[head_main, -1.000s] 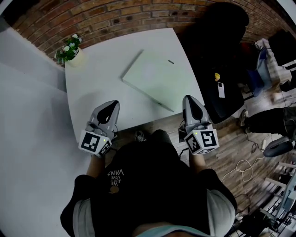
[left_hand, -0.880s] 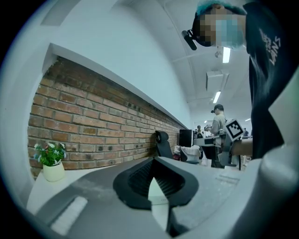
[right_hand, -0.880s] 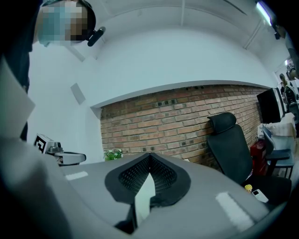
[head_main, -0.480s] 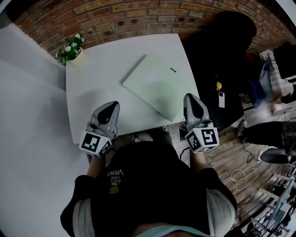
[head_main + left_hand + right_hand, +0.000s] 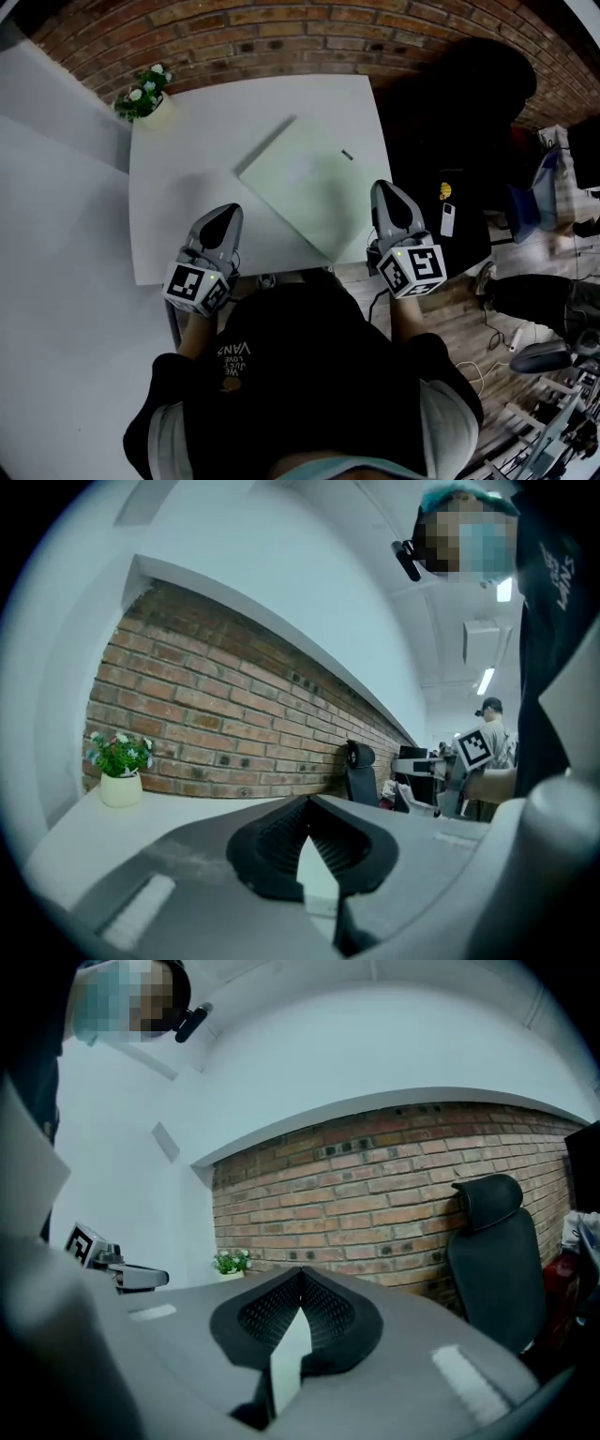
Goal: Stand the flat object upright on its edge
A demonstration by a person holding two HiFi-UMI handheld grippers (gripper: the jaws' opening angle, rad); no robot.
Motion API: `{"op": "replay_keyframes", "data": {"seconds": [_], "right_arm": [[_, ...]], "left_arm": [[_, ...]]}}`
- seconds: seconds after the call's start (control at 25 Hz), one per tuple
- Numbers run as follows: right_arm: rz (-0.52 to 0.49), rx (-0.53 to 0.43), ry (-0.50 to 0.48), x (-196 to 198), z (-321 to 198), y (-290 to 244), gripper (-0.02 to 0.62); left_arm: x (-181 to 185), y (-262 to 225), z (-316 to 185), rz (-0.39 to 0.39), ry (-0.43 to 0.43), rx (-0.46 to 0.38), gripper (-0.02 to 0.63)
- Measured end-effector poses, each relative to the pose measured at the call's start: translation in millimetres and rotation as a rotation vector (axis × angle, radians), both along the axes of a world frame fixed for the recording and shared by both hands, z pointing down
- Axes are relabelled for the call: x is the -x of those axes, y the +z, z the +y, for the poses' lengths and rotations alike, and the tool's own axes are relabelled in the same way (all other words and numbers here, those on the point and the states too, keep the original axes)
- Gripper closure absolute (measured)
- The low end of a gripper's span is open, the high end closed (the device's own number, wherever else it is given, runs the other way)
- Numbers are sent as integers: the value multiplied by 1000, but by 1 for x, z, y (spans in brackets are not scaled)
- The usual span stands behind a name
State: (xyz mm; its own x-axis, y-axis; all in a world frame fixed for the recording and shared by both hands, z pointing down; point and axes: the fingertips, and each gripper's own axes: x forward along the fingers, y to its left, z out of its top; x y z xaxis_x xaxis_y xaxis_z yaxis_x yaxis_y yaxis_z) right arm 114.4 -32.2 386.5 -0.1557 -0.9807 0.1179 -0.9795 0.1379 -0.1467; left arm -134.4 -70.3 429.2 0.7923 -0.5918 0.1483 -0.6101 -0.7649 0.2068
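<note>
A pale green flat board (image 5: 305, 183) lies flat on the white table (image 5: 178, 178), turned at an angle, with a small dark mark near its far right corner. My left gripper (image 5: 223, 215) hovers over the table's near part, left of the board, shut and empty. My right gripper (image 5: 385, 191) is at the table's right edge, beside the board's near right side, also shut with nothing held. In the left gripper view the jaws (image 5: 307, 801) meet at their tips. The right gripper view shows the same at the jaws (image 5: 300, 1271). The board is hidden behind the jaws in both gripper views.
A small potted plant (image 5: 141, 94) stands at the table's far left corner, against the brick wall. A black office chair (image 5: 459, 122) stands right of the table, with a phone (image 5: 447, 220) on a dark surface near it. Cluttered floor lies at right.
Both grippers have moved forward from the table's near edge to over the table. The right one now sits beside the board. Both stayed shut.
</note>
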Motion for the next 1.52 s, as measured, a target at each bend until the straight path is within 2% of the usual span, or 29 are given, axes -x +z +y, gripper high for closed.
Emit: {"op": "replay_keyframes", "data": {"seconds": [0.44,0.84,1.08,1.32,1.52], "right_arm": [[32,83,-109,-25,-45,27,594],[-21,204,-192,-45,-73,69,592],[11,285,-251,-47,-82,94,584],[43,389,-304,-51,-93,123,408],[64,432,-330,-56,-101,137,329]], "left_arm": [[-15,30,-11,-21,-99,121,604],[-32,69,-8,-47,-162,247,604],[-43,91,-3,-45,-185,338,560],[-47,105,1,-36,-208,424,456],[-50,119,4,-18,-241,486,348]]}}
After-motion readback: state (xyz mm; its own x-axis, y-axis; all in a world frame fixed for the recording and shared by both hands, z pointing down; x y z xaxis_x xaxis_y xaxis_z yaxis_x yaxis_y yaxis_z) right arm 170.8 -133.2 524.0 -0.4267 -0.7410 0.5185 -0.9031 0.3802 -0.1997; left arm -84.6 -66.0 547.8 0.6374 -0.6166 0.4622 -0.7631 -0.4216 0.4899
